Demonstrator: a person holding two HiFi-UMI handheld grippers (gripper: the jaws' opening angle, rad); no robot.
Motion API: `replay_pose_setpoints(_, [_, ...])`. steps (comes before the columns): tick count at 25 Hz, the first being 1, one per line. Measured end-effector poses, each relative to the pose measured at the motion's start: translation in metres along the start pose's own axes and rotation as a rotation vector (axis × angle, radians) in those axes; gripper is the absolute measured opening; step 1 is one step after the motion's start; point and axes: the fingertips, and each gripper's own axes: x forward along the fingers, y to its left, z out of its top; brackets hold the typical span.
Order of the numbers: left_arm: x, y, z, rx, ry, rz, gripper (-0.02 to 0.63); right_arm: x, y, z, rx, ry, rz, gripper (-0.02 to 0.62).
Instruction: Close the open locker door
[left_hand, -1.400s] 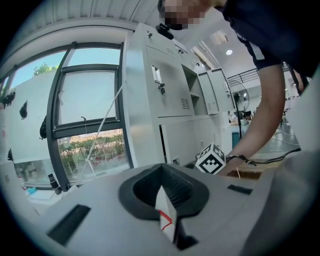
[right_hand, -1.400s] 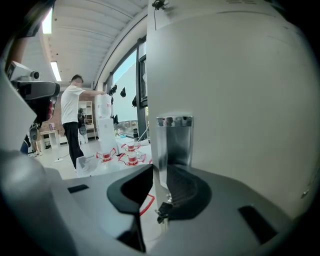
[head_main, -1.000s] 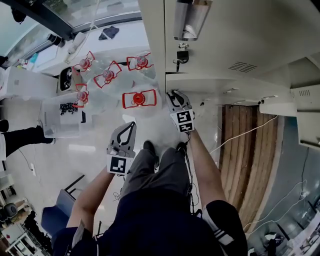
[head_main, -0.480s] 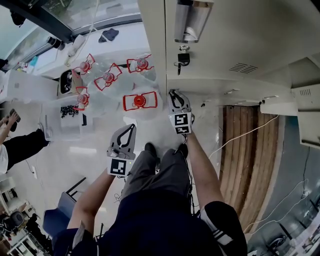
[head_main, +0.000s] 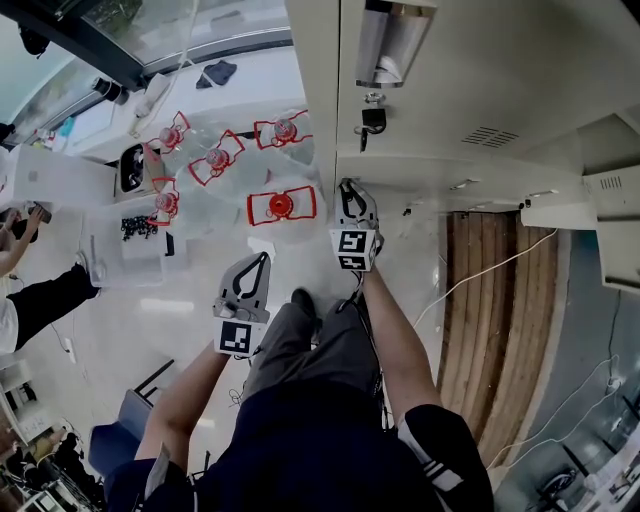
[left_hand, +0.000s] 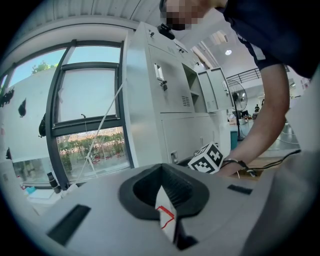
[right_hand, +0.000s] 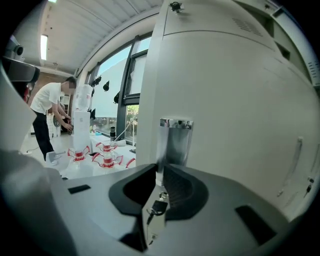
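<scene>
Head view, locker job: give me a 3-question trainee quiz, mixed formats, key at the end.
1. True or false: a key hangs at a lock on the locker front.
2. The handles on the clear jugs are: A blue, B red, C green.
3. What does the left gripper hold?
Key: 1 true; 2 B; 3 nothing, its jaws are shut and empty.

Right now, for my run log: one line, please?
right gripper: by locker, closing, nothing between | left gripper: shut, clear of locker
</scene>
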Motion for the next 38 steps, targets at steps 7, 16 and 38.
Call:
replay_pose_setpoints(7, [0.001,0.001,-0.003,0.117,0.019,-0.042,0.003,-0.001,0.0,-0.001,0.024,-0.002,-0.041,0.052])
replay_pose_setpoints(16, [0.002,0.002,-0.007,0.053,0.01,-0.027,0.003,0.0,-0.016,-0.011,0.134,0.005,-0.099,0.0])
replay_pose_setpoints(38, [-0.001,0.012,-0.016,-0.091,0.015,0.03,0.003,0.007,-0.011,-0.01,0.101,0.028,-0.101,-0.002])
